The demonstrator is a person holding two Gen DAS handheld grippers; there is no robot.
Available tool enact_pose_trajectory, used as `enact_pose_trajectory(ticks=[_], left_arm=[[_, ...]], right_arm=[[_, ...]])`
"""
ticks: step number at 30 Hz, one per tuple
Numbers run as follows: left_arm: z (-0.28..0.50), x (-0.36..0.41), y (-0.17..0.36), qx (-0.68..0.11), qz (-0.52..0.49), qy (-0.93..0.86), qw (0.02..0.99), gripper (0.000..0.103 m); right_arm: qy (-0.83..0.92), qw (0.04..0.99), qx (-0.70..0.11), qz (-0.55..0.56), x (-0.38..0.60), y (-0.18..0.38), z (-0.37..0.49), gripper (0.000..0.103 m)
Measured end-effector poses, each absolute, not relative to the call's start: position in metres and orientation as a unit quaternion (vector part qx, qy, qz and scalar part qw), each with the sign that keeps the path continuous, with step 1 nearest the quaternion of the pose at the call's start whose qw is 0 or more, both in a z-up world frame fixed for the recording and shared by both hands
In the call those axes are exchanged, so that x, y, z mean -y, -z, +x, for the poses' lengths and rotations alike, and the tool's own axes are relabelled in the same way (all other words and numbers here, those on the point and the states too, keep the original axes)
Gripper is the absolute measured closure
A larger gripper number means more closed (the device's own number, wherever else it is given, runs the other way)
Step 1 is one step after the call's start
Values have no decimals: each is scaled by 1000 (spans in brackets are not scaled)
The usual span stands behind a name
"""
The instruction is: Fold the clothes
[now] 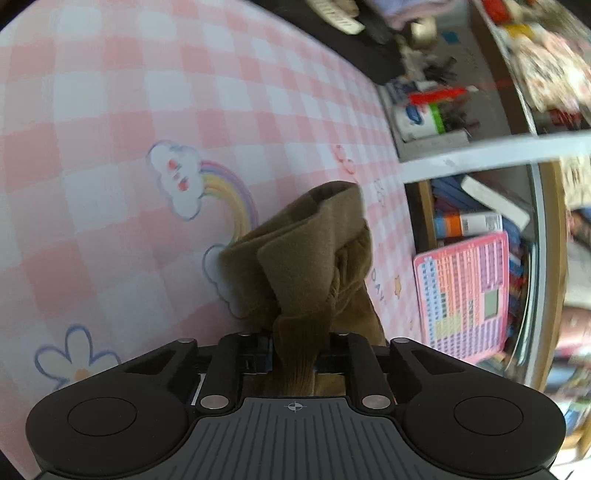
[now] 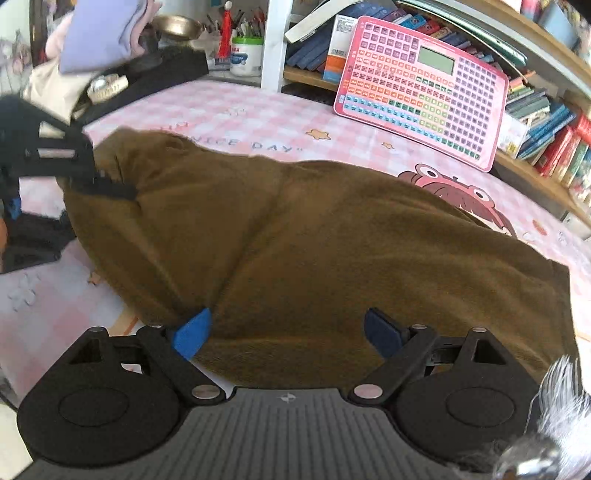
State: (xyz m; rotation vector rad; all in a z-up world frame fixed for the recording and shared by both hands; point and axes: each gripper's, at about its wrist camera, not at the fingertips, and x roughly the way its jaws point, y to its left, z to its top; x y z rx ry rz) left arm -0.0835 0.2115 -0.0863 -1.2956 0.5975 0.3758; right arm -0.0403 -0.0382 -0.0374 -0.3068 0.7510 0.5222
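A brown fleece garment [image 2: 314,229] lies spread on the pink checked sheet [image 2: 258,110]. In the left wrist view a bunched corner of this brown garment [image 1: 306,258] rises from between the jaws, and my left gripper [image 1: 295,350] is shut on it. The right wrist view shows that same left gripper [image 2: 107,188] pinching the garment's far left corner. My right gripper [image 2: 288,328] stands open over the near edge of the cloth, its blue pads [image 2: 192,332] wide apart with nothing pinched between them.
A pink toy keyboard tablet [image 2: 421,88] leans against a bookshelf [image 2: 546,122] behind the sheet. A white jar with pens [image 2: 245,55], a black bag [image 2: 162,70] and piled clothes [image 2: 99,33] sit at the back left. A white post [image 2: 275,40] stands beside the shelf.
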Motion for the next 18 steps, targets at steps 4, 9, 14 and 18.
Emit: enact_pose_trajectory(ticks=[4,9,14,18], left_arm=[[-76,-190,51,-263,-492,-153,816,90],[-69,-144,7,-249,-339,-137,897,90],[-64,-93,-19,-253,-189,-132,940,90],[-56,-56,-28,-266,-100,-144,948,90]], right_arm=[[-241,897,-351,-118,67,24,-34,14],[-233,895,-369,-91,113,17,-20,13],[-269,881,-382,-73,150,15,-11,13],[-294,873,-383,-70,174,12,-4,13]])
